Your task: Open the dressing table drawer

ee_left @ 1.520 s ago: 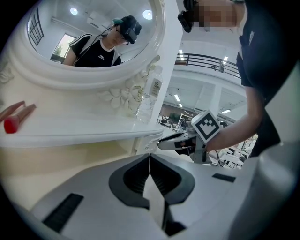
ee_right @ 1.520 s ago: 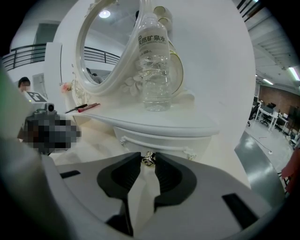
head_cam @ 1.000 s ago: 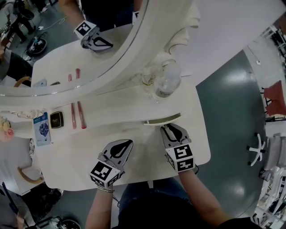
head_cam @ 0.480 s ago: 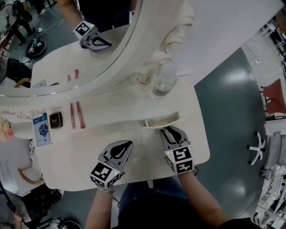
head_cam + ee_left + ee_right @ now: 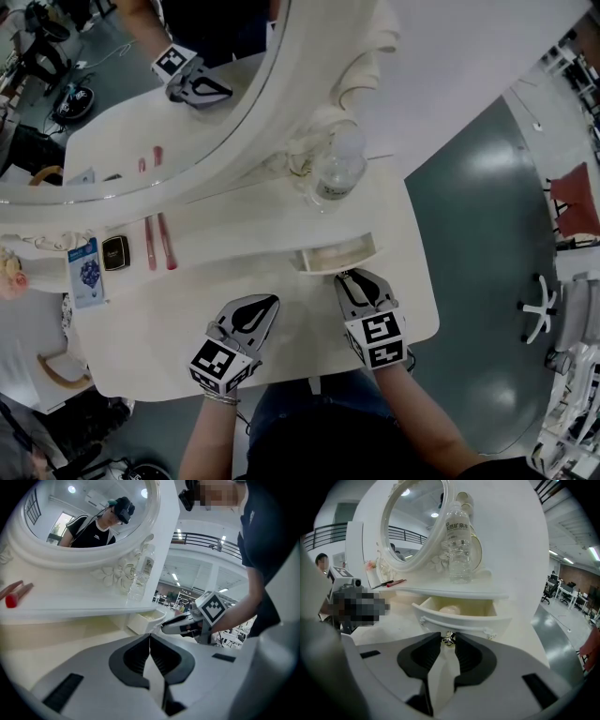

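Fingers (image 5: 133, 656) of my left gripper (image 5: 265, 302) pressed together, empty, over the worktop (image 5: 141, 347), at 9 o'clock from my right gripper (image 5: 349, 277). Right fingers (image 5: 424, 656) pinch the small metal knob (image 5: 448, 639) of the drawer (image 5: 459, 620). Drawer stands partly pulled out under the shelf (image 5: 454, 594), at 12 o'clock from the right gripper.

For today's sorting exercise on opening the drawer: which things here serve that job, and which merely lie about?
Job: drawer, its knob, right tool shut on the knob.
Lying about: water bottle, pink sticks, dark compact, blue card, left tool, shut.
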`<state>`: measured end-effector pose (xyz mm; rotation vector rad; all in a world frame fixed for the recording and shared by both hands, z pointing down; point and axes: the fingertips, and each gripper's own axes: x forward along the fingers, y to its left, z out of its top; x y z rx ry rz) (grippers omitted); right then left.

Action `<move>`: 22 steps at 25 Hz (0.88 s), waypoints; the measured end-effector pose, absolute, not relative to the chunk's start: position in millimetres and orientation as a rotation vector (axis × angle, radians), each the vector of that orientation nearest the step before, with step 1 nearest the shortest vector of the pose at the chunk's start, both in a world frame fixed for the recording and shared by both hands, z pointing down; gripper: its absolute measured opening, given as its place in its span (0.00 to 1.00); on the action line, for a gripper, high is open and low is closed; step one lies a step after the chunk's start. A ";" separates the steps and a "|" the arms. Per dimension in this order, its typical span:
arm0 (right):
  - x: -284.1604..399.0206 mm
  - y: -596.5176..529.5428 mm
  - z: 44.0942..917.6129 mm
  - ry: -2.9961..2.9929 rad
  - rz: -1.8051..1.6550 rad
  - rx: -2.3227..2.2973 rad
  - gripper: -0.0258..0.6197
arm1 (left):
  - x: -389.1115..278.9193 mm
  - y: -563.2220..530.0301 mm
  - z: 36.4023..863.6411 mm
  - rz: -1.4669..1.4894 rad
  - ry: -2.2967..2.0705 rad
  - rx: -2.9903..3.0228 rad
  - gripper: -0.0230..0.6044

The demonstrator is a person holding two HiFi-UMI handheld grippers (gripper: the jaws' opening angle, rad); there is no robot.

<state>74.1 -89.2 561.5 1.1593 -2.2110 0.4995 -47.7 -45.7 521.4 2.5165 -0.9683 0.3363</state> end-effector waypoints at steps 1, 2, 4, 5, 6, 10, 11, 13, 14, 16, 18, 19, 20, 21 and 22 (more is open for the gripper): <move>74.3 -88.6 561.5 -2.210 0.499 1.160 0.21 | -47.4 -45.1 521.7 0.338 -0.967 2.516 0.06; 74.5 -87.9 561.5 -2.210 0.499 1.160 0.21 | -47.2 -44.7 522.1 0.339 -0.965 2.516 0.06; 74.9 -87.2 561.5 -2.211 0.499 1.161 0.21 | -46.9 -44.4 523.0 0.339 -0.962 2.515 0.06; 75.2 -86.9 561.5 -2.211 0.498 1.161 0.21 | -46.8 -44.3 523.3 0.337 -0.962 2.513 0.06; 75.5 -86.6 561.5 -2.211 0.497 1.159 0.21 | -46.7 -44.1 523.4 0.336 -0.962 2.511 0.06; 76.2 -86.0 561.7 -2.215 0.500 1.154 0.21 | -47.0 -43.0 523.2 0.326 -0.966 2.497 0.06; 76.3 -86.0 561.6 -2.219 0.503 1.155 0.21 | -46.9 -43.0 522.8 0.323 -0.967 2.495 0.06; 73.9 -85.0 560.8 -2.234 0.516 1.145 0.22 | -46.8 -43.3 520.9 0.317 -0.971 2.496 0.06; 71.2 -83.7 560.7 -2.246 0.524 1.131 0.27 | -46.9 -43.5 520.0 0.315 -0.974 2.497 0.06; 66.0 -80.5 561.2 -2.258 0.533 1.099 0.38 | -47.7 -44.1 518.2 0.313 -0.980 2.498 0.06; 64.6 -79.4 561.8 -2.250 0.536 1.087 0.40 | -48.4 -44.8 516.2 0.312 -0.986 2.501 0.06; 65.0 -79.6 561.6 -2.245 0.539 1.087 0.40 | -48.6 -45.1 515.0 0.311 -0.989 2.502 0.06; 65.8 -79.8 561.0 -2.241 0.540 1.087 0.40 | -48.8 -45.3 513.5 0.311 -0.992 2.503 0.06; 66.6 -79.8 560.0 -2.240 0.540 1.087 0.40 | -49.0 -45.5 511.9 0.311 -0.995 2.505 0.06; 67.2 -79.7 558.5 -2.242 0.537 1.088 0.40 | -49.4 -45.5 510.2 0.312 -0.998 2.506 0.06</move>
